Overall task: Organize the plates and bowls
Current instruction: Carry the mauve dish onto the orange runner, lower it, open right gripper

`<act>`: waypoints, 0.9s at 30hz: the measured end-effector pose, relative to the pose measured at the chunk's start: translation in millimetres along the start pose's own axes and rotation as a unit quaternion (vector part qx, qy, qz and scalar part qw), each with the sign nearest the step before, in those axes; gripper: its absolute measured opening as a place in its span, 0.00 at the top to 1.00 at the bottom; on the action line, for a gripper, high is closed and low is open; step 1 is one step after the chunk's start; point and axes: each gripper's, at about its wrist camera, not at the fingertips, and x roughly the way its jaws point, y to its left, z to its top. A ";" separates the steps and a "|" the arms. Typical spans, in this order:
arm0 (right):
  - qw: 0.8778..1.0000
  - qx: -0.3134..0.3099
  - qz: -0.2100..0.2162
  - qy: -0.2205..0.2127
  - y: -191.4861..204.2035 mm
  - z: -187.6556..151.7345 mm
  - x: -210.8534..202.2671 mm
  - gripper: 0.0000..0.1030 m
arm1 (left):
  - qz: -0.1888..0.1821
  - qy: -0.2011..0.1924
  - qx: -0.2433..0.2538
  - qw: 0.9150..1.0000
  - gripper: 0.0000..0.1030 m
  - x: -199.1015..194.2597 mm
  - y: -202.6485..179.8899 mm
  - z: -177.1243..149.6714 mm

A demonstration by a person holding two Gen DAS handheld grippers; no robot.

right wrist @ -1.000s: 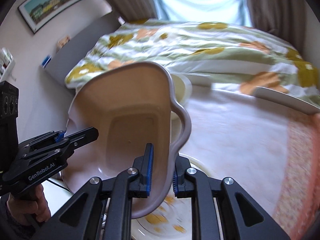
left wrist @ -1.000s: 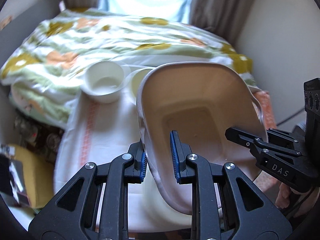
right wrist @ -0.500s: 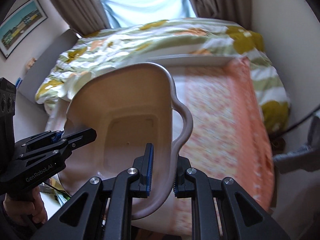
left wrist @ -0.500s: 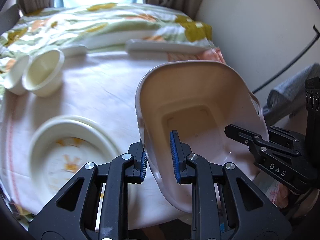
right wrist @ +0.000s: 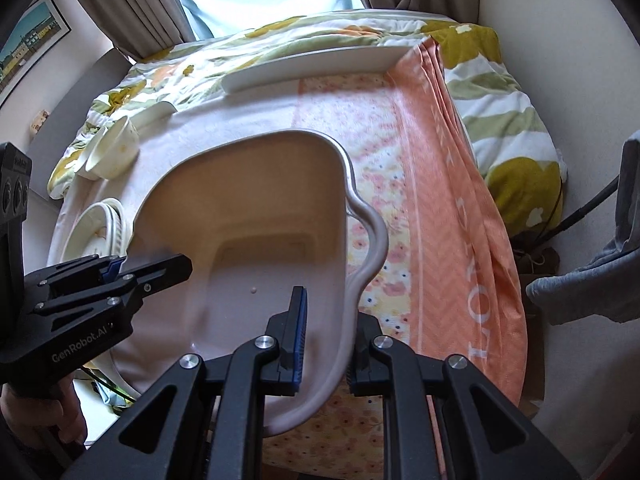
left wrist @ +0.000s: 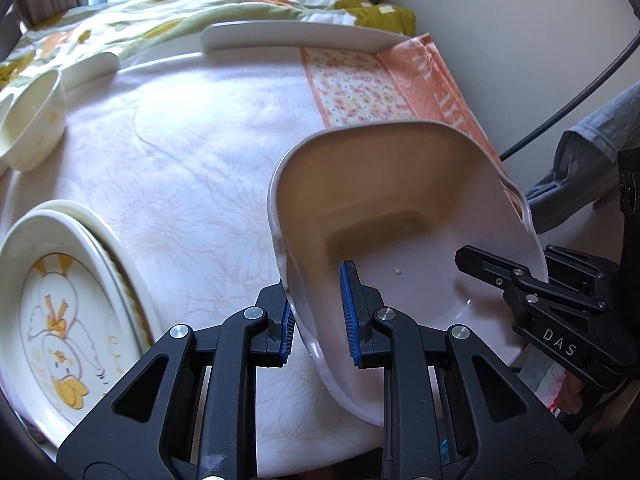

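Both claws are clamped on the same thing: my left claw [left wrist: 318, 316] pinches the left rim of the big beige tub [left wrist: 404, 216] with its blue pads on either side of the wall, and my right claw [right wrist: 324, 344] bites the opposite rim just below the moulded handle [right wrist: 370, 240]. I hold it two-handed because the tub is wide and thin-walled; one grip at an edge would, I judge, let it twist or sag. It hangs tilted, open side toward me, above the near right part of the bed [left wrist: 200, 152], over the seam where the white cloth meets the orange floral towel [right wrist: 440, 200], and I cannot tell whether its far edge touches the cover. I read the tub as the container for sorting, so it goes on the bare stretch of the bed. The stacked plates with the chick drawing [left wrist: 60, 300] sit at the near left edge, two small cream bowls [left wrist: 32, 128] lie toward the far left, and a long white platter [left wrist: 296, 34] lies along the far edge against the flowered quilt [right wrist: 512, 92]. Setting the tub down level calls for both claws to lower together and let go together. The bedding is soft, so I would expect the tub to rock if it lands on a fold.
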 end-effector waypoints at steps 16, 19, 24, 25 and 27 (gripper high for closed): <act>1.000 0.003 0.007 0.007 -4.0 -11.9 4.6 0.86 | 0.011 0.016 0.006 1.000 0.82 9.5 -3.0 -4.9; 1.000 0.007 0.008 0.009 -5.3 -11.8 6.2 0.86 | 0.009 0.019 0.006 1.000 0.82 10.3 -5.6 -2.0; 0.999 0.017 0.031 -0.007 -9.9 -14.7 0.0 0.40 | 0.008 0.026 0.008 1.000 0.75 11.8 -7.0 0.3; 0.999 0.015 0.036 -0.011 -9.8 -15.2 -2.0 0.32 | 0.009 0.026 0.008 1.000 0.56 12.1 -7.6 1.0; 0.999 0.007 0.038 -0.018 -7.9 -15.8 -5.6 0.18 | 0.014 0.016 0.003 1.000 0.19 8.6 -7.1 2.8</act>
